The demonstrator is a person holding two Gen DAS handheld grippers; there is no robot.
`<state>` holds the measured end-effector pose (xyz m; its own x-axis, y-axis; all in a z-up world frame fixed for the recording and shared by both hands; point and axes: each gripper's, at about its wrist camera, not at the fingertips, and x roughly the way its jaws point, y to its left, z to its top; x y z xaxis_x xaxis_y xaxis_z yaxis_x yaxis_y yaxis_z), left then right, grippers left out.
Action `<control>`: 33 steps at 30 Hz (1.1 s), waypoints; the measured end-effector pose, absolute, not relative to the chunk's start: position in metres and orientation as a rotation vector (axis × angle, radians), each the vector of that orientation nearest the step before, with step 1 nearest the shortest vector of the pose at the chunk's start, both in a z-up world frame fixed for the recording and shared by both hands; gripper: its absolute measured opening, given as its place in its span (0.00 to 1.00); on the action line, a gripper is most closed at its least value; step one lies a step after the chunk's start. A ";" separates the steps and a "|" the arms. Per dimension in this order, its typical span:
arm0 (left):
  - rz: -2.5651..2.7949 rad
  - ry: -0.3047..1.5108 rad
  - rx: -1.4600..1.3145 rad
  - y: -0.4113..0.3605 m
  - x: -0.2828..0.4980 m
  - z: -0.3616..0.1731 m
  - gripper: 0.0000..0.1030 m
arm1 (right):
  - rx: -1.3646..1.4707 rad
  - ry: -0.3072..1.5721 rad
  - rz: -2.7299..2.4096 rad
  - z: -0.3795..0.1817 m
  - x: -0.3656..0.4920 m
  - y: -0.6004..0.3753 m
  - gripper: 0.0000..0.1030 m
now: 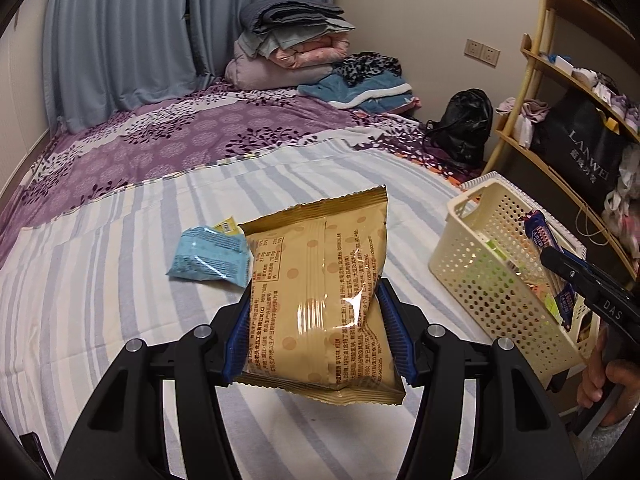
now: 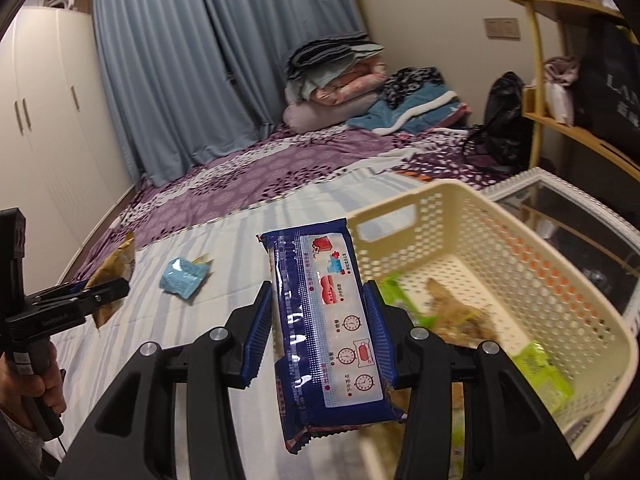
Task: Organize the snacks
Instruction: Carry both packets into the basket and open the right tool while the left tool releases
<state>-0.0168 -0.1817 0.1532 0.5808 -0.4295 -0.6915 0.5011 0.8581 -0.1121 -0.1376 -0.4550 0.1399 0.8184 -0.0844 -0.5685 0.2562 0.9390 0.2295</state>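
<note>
Look at the left gripper (image 1: 316, 300): pinched tight on the gold snack bag (image 1: 320, 264), up in the air over the striped sheet (image 1: 120, 280). Look at the right gripper (image 2: 318, 292): pinched tight on the dark blue packet (image 2: 332, 328), right at the near edge of the cream basket (image 1: 472, 256).

Go with the dark blue packet first, being so close. Carry it over the rim, above the green packs (image 2: 540, 372) and the brown bag (image 2: 452, 308) already inside. Lower it a little, then open the fingers and let it drop flat. No squeezing harder, or the snack inside may crack.

Bring the gold snack bag over next, high enough to miss the rim. No bumping the two grippers together on the way. Leave the small light blue pack (image 1: 208, 258) on the striped sheet for the next trip.
</note>
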 end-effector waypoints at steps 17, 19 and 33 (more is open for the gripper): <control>-0.667 0.776 0.152 -0.240 -0.034 0.161 0.57 | 0.393 0.584 -0.418 0.124 -0.185 -0.525 0.45; -0.680 0.775 0.157 -0.246 -0.035 0.161 0.57 | 0.392 0.581 -0.417 0.124 -0.188 -0.525 0.45; -0.811 0.762 0.213 -0.311 -0.055 0.169 0.57 | 0.411 0.570 -0.417 0.124 -0.205 -0.530 0.45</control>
